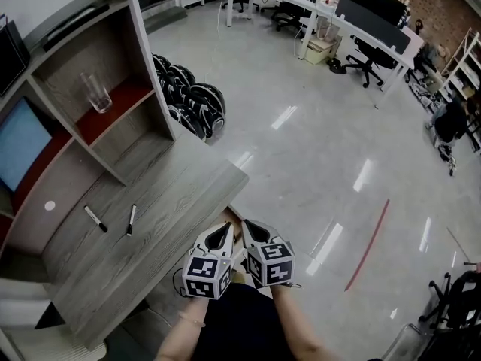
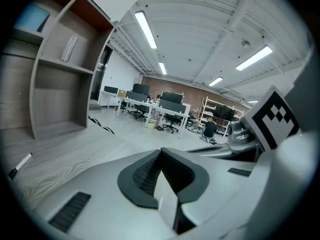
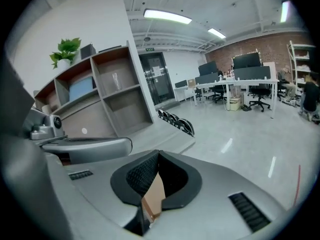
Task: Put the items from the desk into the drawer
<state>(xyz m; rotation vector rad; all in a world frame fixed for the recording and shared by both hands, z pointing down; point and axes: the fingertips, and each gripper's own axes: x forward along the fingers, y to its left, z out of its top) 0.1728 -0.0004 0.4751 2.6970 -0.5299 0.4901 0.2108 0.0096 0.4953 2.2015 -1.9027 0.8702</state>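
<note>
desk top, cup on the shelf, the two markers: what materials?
Desk top: seemingly matte grey wood-grain laminate; regular grain lines, no glare.
Cup on the shelf: clear glass or plastic, can't tell which; the shelf shows through.
Two markers: probably plastic, black-and-white barrels; too small to judge finish.

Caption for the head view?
Left tongs and right tongs shut, side by side near the desk; two markers lie on it.

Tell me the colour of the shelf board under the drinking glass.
The shelf board under the glass is red; the head view shows it best.
</note>
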